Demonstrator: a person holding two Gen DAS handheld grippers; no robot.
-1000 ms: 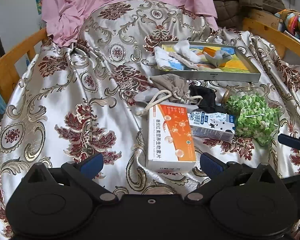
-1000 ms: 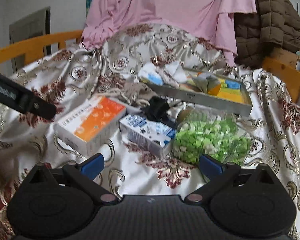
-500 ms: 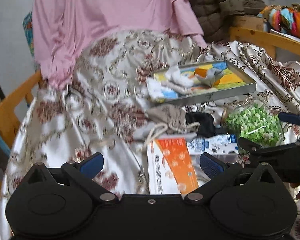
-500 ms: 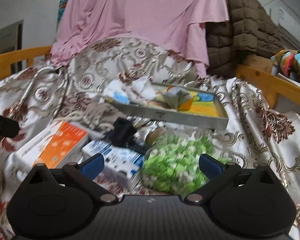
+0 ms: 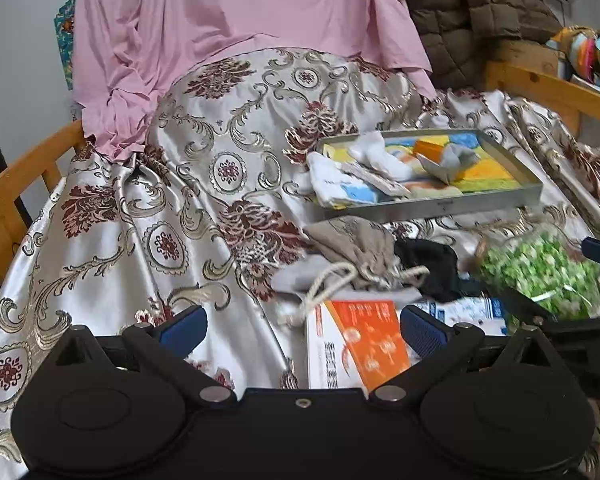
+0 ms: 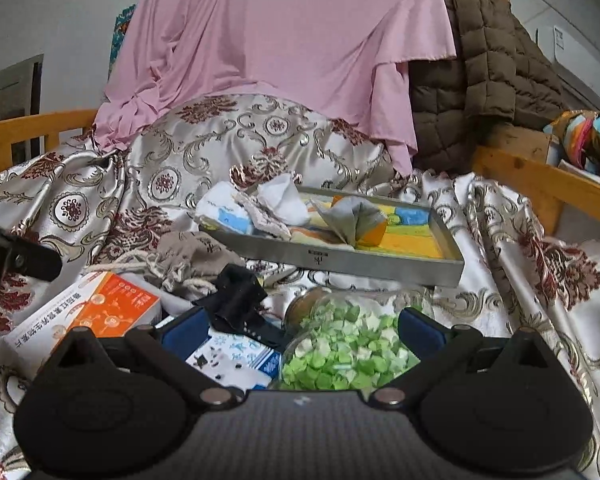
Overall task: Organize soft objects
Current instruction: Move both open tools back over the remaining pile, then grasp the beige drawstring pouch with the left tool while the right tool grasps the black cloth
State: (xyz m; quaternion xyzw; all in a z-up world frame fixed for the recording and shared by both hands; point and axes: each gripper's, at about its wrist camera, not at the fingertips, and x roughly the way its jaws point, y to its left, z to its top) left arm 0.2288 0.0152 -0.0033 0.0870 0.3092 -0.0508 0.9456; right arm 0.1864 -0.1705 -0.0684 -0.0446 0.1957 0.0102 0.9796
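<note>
We list what lies before our two tongs on a damask bedspread (image 5: pixel 148 208) patterned in silver and maroon.

Left gripper (image 5: pixel 303 326): jaws spread wide, nothing between them. Its blue pads (image 5: pixel 183 325) hang over the cloth, and the near end of an orange-and-white carton (image 5: pixel 360 344) sits in the gap toward the right pad.

Right gripper (image 6: pixel 300 326): jaws spread wide, holding nothing. Between its pads we see a blue-and-white carton (image 6: pixel 236 356) on the left and a clear jar of green paper stars (image 6: pixel 348 348) on the right, the jar lying on its side.

Soft items, loose: a beige drawstring pouch (image 5: pixel 360 248) just beyond the orange carton, its cord trailing over the carton's far edge; a black cloth (image 6: pixel 236 296) touching the pouch, ahead of the right gripper's left pad and lying partly over the blue-and-white carton.

Soft items, stowed: a grey metal tray (image 6: pixel 340 258) farther ahead of both grippers, with a bright printed floor. In it lie white cloths (image 6: pixel 284 200) and a white-and-blue one (image 6: pixel 224 208) hanging over the left rim, a grey folded cloth (image 6: pixel 348 216), and an orange piece (image 6: pixel 374 234) that we cannot identify.

Surroundings: a pink sheet (image 6: pixel 292 48) draped behind the bedspread, a brown quilted jacket (image 6: pixel 480 80) beyond to the right, wooden rails (image 5: pixel 16 184) at either side, and a multicoloured bundle (image 6: pixel 588 140) at far right.
</note>
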